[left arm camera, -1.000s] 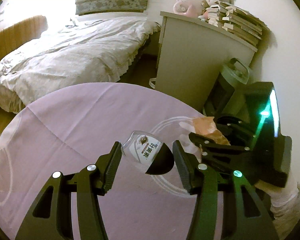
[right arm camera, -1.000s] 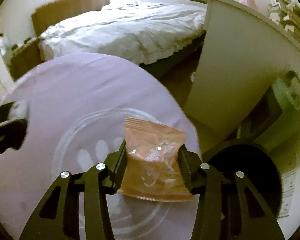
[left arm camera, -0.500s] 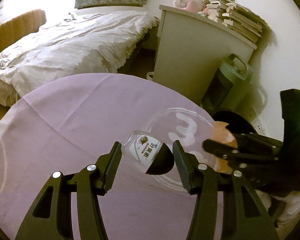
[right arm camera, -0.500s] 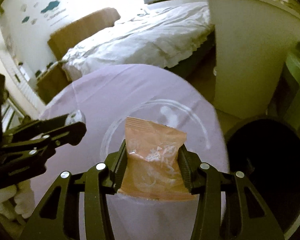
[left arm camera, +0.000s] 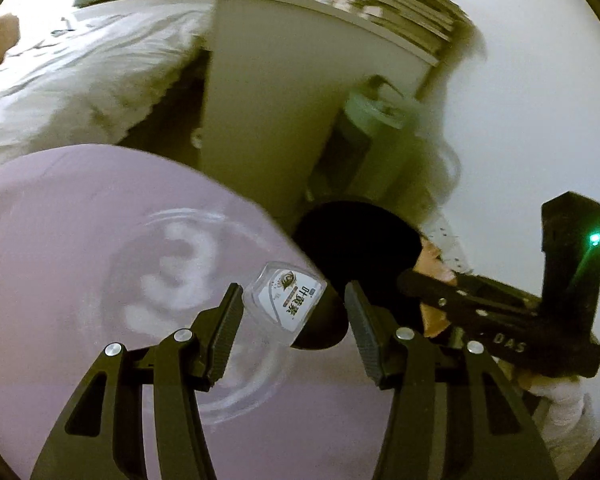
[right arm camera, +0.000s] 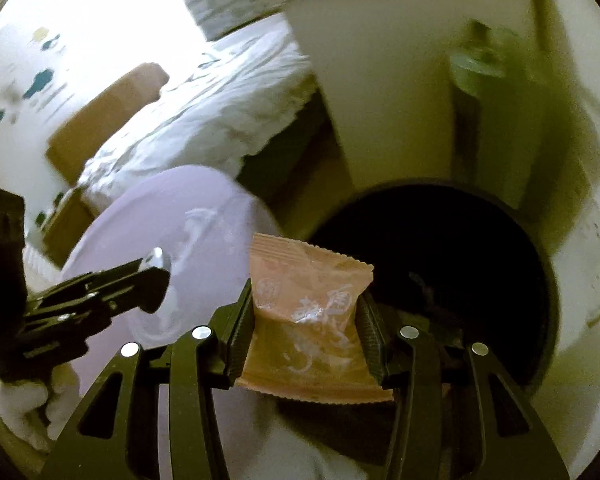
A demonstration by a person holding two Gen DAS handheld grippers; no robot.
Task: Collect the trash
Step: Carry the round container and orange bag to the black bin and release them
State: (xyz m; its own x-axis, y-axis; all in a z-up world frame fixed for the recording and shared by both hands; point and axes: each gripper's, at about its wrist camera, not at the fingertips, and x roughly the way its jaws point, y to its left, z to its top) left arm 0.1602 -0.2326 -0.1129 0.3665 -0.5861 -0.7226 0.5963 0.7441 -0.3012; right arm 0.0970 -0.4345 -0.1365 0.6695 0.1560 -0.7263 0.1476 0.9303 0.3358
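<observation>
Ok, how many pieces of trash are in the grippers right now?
2. A small clear labelled bottle sits between the left gripper fingers; an orange snack packet is clamped in the right gripper, near the black bin.

The bin (right arm camera: 440, 248) stood open-mouthed and unblocked just beside the worktop (left arm camera: 60, 240) edge; a cabinet (left arm camera: 284, 100) rose close behind the bin.

A white cabinet (left arm camera: 284, 92) stands against the pale wall (left arm camera: 532, 100), books (left arm camera: 400, 4) stacked on top. Left of the cabinet lies a bed (left arm camera: 72, 76) with rumpled white bedding; near the cabinet's foot, a round table under lilac cloth (left arm camera: 60, 220). Strong daylight washes the bed's far side.
</observation>
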